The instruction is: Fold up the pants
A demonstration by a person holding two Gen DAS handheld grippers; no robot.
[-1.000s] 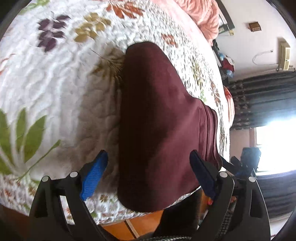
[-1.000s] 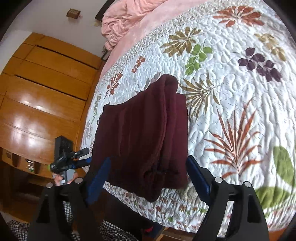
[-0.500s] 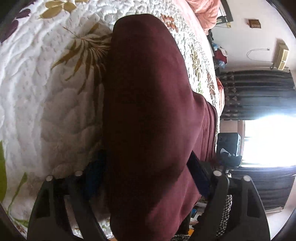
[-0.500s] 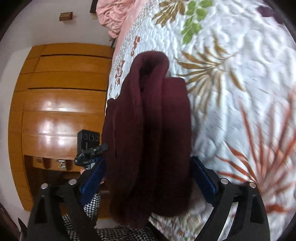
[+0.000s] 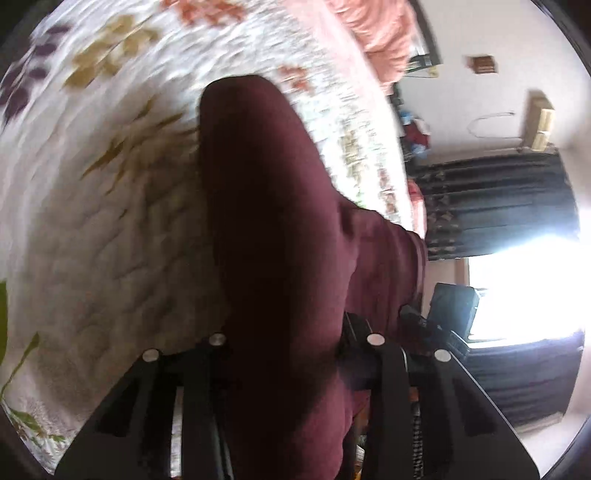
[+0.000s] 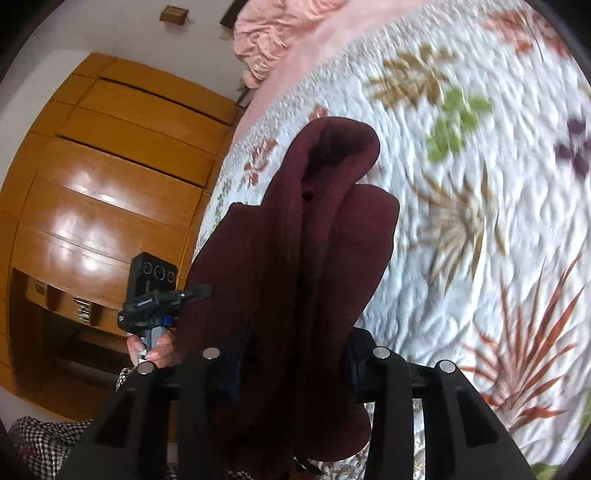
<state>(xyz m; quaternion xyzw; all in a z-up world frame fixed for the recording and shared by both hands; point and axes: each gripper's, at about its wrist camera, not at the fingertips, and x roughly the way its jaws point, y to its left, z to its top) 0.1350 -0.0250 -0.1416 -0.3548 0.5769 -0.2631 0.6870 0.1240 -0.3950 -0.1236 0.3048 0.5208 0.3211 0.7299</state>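
Nearest the camera in each wrist view, the maroon pants (image 5: 280,258) fill the gap between the fingers. The left tool (image 5: 284,343) is closed down on the near end of the cloth, its fingers drawn in against the fabric on both sides. The right tool (image 6: 291,358) likewise pinches the near end, where several thick folds of the pants (image 6: 295,258) bunch together and hang a little below the fingers.

From both tools the pants run straight away, their long axis in line with the fingers, so the free far end lies directly ahead of each grip. That far end is rounded and appears to rest on the floral quilt of the bed (image 5: 92,221), which lies beneath and beyond the pants. In the right wrist view the left tool (image 6: 166,295) shows just beside the pants on the wardrobe side, so the two grips sit close together on the same end; neither seems clearly nearer to the far end.

Beyond the pants lie a pink blanket (image 6: 280,33) and the wooden wardrobe (image 6: 92,184).
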